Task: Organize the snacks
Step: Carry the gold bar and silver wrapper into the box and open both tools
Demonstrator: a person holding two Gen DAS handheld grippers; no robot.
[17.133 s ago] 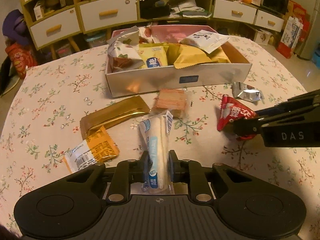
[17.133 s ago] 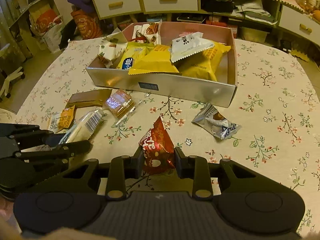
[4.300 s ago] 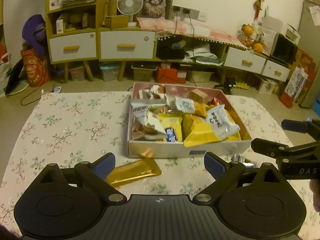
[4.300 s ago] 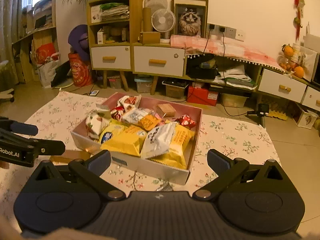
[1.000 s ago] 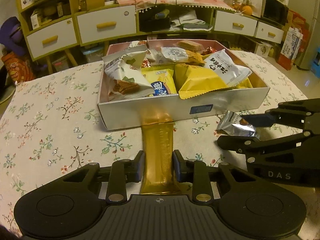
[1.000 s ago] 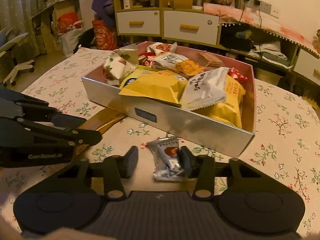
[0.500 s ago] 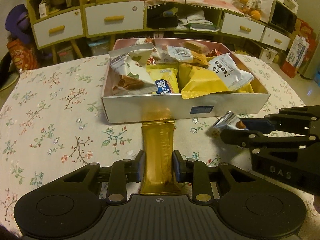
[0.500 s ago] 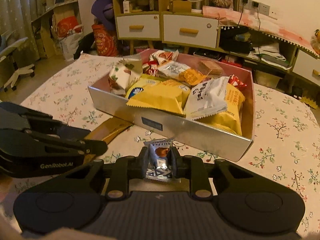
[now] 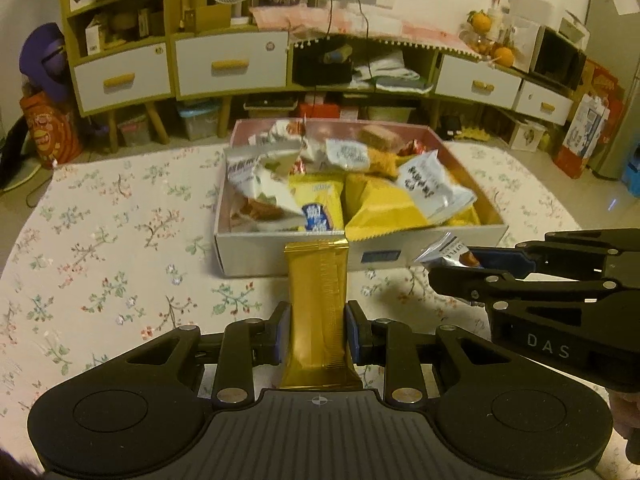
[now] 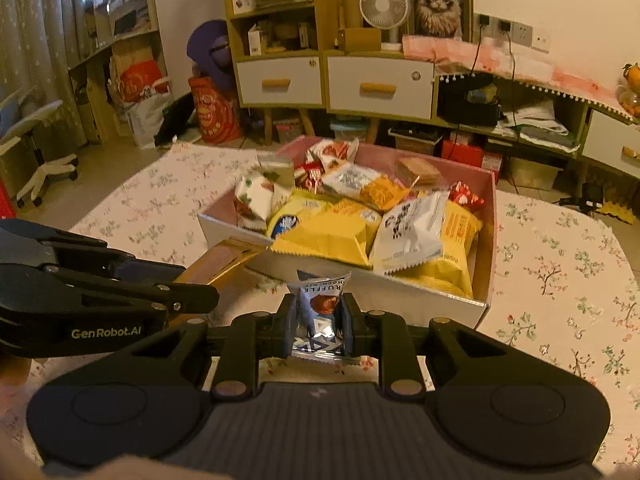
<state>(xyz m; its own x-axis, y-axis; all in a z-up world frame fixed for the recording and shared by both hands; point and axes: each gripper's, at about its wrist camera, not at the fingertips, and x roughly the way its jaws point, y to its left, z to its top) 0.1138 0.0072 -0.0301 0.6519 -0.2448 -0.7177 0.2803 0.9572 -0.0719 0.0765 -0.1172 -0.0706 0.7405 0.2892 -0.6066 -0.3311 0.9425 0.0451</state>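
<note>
- The left gripper (image 9: 316,334), at the lower centre of the left wrist view, is clamped on a long gold foil snack bar (image 9: 317,304); its blue pads press the wrapper's two long edges.
- The bar runs straight up the frame from between the fingers, and its far crimped end overlaps the near wall of the box in the picture.
- The right gripper (image 10: 318,326), low in the centre of the right wrist view, is clamped on a small silver-and-blue foil chocolate packet (image 10: 320,312).
- The packet stands upright between the pads, its top edge poking above them and showing printed letters.
- In the left wrist view the same packet (image 9: 448,250) shows at the tip of the right gripper (image 9: 476,266), at the right of the frame, just before the box's near right corner.
- The open white cardboard box with a pink inside (image 9: 256,254) sits on the floral-clothed counter (image 9: 100,248) in the middle of both views.
- The box is crowded with yellow, white and red snack bags (image 10: 332,232).
- In the right wrist view the left gripper (image 10: 188,286) reaches in from the left edge, with the gold bar (image 10: 224,258) slanting toward the box's near left corner (image 10: 208,228).
</note>
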